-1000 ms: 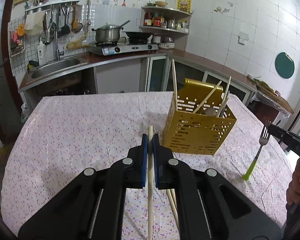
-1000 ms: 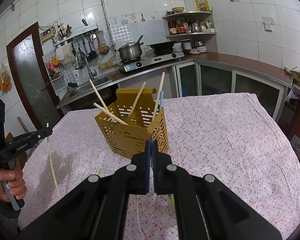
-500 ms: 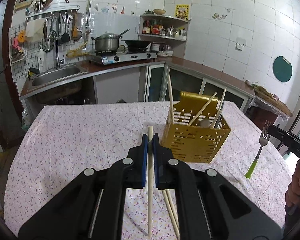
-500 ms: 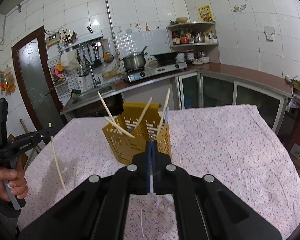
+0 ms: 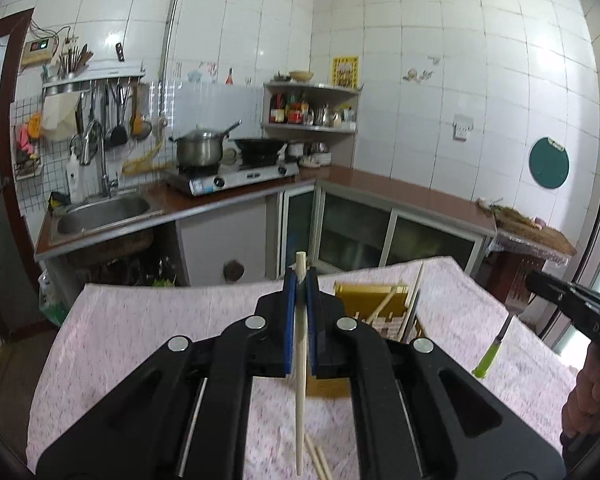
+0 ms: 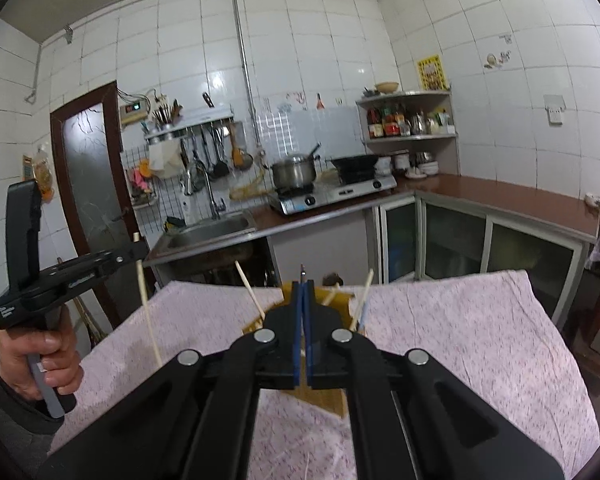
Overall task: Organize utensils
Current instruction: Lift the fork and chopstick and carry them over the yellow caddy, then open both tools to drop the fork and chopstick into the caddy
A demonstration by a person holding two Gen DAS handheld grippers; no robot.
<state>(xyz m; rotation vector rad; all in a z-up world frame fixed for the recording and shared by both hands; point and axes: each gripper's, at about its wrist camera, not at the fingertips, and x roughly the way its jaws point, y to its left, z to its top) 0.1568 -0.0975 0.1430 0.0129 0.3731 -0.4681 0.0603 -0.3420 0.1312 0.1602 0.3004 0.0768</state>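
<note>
Left wrist view: my left gripper (image 5: 300, 280) has its jaws clamped on a chopstick (image 5: 299, 376), held above the desk (image 5: 148, 320); the yellow holder (image 5: 366, 300) stands toward the far right corner.

Right wrist view: my right gripper (image 6: 303, 286) pinches a fork (image 6: 302, 270) by its tines. Both grips are thin, so either utensil may pivot, miss the holder and drop.

Yellow utensil holder (image 5: 374, 300) with slanting chopsticks (image 5: 414, 286) blocks center-right; the tablecloth (image 5: 148, 320) at lower left lies open.

Both wrist cams looked forward along their tongs, close above the desk (image 5: 148, 320), sharing the stove (image 6: 332, 196) and sink (image 5: 100, 212).
</note>
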